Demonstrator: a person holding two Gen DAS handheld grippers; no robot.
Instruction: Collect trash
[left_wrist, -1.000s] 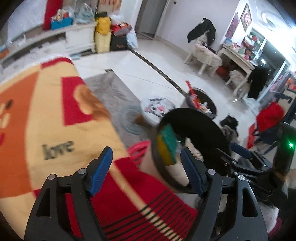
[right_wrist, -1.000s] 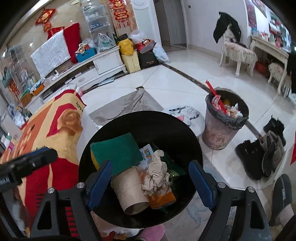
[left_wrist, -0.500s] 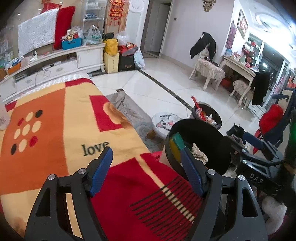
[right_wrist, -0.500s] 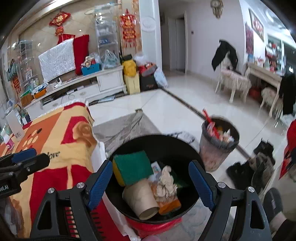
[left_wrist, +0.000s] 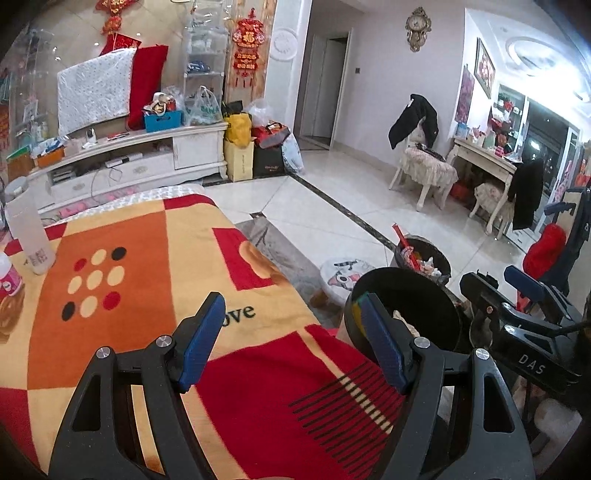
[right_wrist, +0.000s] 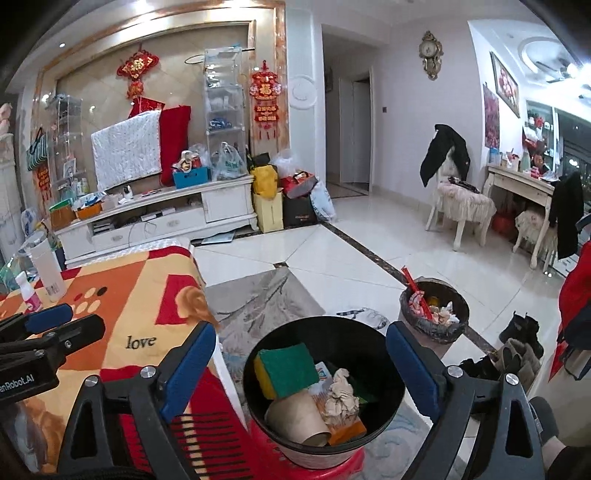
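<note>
Black bin (right_wrist: 321, 384) on a red stool (right_wrist: 332, 467) beside the blanket (left_wrist: 147, 295), holding sponge (right_wrist: 286, 369), paper roll (right_wrist: 295, 419), perhaps crumpled tissue (right_wrist: 341, 397), left gripper (left_wrist: 291, 341) open and empty, right gripper (right_wrist: 301, 369) opening, empty above the bin.

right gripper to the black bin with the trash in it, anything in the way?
Nothing visible. The right gripper, its jaws opening and empty, hangs above the black bin, which is open-topped; the sponge, cardboard tube and crumpled paper lie exposed inside.
</note>
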